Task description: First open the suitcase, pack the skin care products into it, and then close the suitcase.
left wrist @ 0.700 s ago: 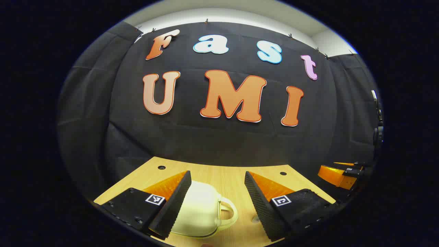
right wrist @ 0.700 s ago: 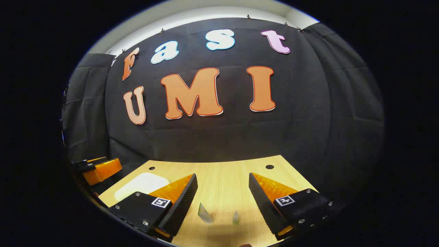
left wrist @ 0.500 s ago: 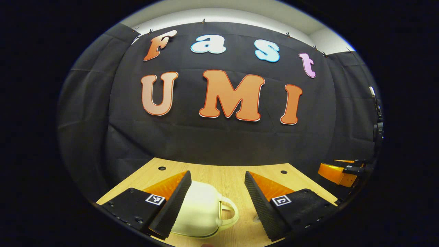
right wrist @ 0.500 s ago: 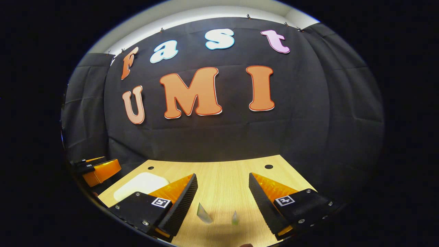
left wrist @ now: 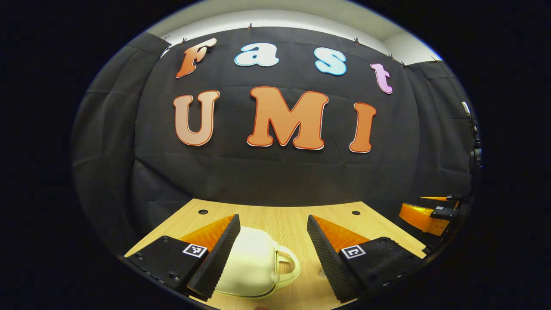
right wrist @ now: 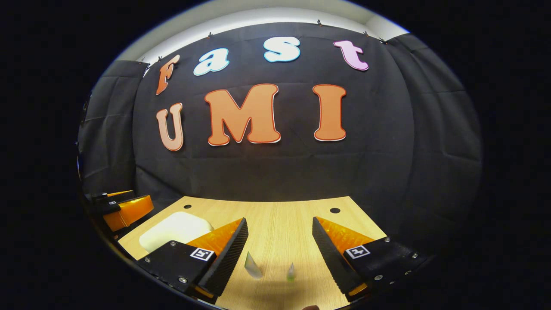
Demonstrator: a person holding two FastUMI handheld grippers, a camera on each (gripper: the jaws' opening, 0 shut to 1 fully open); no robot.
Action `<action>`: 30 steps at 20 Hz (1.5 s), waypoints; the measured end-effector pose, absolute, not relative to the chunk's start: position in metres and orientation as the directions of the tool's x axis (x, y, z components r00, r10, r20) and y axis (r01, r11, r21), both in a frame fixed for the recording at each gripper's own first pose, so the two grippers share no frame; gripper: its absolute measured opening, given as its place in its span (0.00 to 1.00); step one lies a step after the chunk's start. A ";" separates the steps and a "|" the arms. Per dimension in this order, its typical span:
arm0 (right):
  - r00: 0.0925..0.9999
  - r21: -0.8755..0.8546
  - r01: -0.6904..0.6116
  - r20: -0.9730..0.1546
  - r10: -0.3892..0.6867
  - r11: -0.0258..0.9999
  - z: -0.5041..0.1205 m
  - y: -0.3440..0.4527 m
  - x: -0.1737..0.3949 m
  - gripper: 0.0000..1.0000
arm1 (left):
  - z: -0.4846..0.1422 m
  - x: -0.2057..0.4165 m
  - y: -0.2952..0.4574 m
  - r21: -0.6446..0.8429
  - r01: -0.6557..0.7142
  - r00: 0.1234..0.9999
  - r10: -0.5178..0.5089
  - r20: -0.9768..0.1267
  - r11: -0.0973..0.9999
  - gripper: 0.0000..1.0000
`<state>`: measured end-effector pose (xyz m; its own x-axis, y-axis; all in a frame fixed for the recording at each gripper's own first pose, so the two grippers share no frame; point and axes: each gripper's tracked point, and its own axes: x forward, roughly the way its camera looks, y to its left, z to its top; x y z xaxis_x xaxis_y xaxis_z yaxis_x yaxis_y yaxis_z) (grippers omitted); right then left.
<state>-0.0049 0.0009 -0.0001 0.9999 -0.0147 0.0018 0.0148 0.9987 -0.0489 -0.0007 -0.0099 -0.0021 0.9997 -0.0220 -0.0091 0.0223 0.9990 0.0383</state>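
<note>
Left gripper (left wrist: 273,254), jaws spread wide, nothing gripped. Between the jaws, toward the left one, lies the cream-white, rounded hard-shell suitcase (left wrist: 252,265), closed as far as can be judged, with its looped carry handle (left wrist: 287,267) turned toward the right jaw. The left jaw overlaps the case's edge in the left gripper view; whether it touches cannot be told. The step in hand is judged to be the opening of the suitcase. It would best be done by lowering the jaws to the lid's seam or to the handle, closing squarely on it, and lifting along the hinge arc while the rounded shell is kept from sliding on the smooth table.

Right gripper (right wrist: 280,254), jaws likewise wide apart and empty. Between them, on the pale wooden table (right wrist: 275,215), stand two small translucent skin care items: a pale pointed one (right wrist: 252,267) near the left jaw and a smaller greenish one (right wrist: 291,272) at the middle. Both are well clear of the jaws. Beyond the left jaw the suitcase is seen again, and farther out the left gripper. These small, light pieces are judged liable to tip; a centred, gentle closing is advised.
</note>
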 end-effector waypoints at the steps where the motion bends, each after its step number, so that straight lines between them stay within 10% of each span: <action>1: 1.000 -0.042 0.015 0.000 -0.015 0.999 0.000 0.001 -0.005 0.95 | -0.004 -0.001 -0.012 0.043 0.030 1.000 -0.029 -0.012 0.999 0.97; 18: 0.995 -0.030 0.068 -0.077 -0.070 0.997 -0.028 -0.023 -0.011 0.95 | -0.074 0.019 -0.009 0.329 0.079 0.988 -0.029 -0.154 0.941 0.99; 30: 0.964 0.006 0.197 -0.185 -0.193 0.980 -0.068 -0.092 -0.016 0.95 | -0.199 0.041 -0.043 0.757 0.364 0.905 -0.012 -0.426 0.542 0.98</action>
<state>-0.0160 -0.0924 -0.0680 0.9635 -0.1929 -0.1855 0.1975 0.9803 0.0061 0.0412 -0.0429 -0.1993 0.9045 -0.0116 -0.4262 0.3638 0.5423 0.7573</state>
